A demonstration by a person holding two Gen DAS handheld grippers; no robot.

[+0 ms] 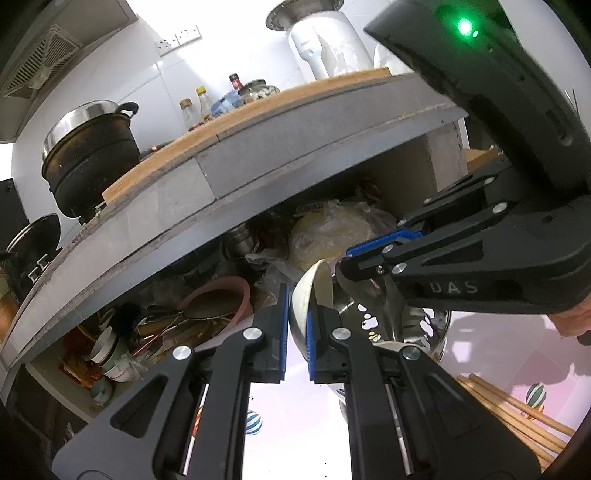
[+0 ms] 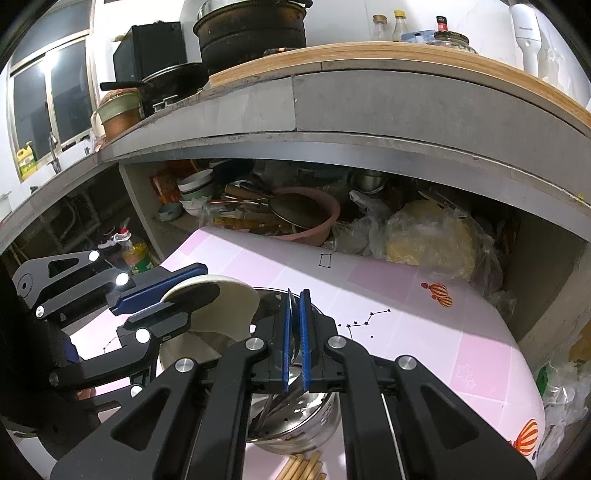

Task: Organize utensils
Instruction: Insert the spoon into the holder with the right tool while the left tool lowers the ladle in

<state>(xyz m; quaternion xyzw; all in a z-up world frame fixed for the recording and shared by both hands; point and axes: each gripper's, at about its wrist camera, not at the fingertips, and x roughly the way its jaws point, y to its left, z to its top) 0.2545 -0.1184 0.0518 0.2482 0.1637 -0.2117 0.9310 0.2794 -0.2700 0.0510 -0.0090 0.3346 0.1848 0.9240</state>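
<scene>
Both fingers (image 2: 283,325) closed over holder (image 2: 295,424).

- You see a blackened pot (image 2: 251,33) on the tabletop (image 2: 369,107).
- Under it sits a pink basin (image 2: 314,229).
- Near it lies a plastic bag (image 2: 428,240).

Pink table (image 2: 424,332): steel holder (image 2: 314,421), chopsticks (image 2: 303,467) on it.
</scene>
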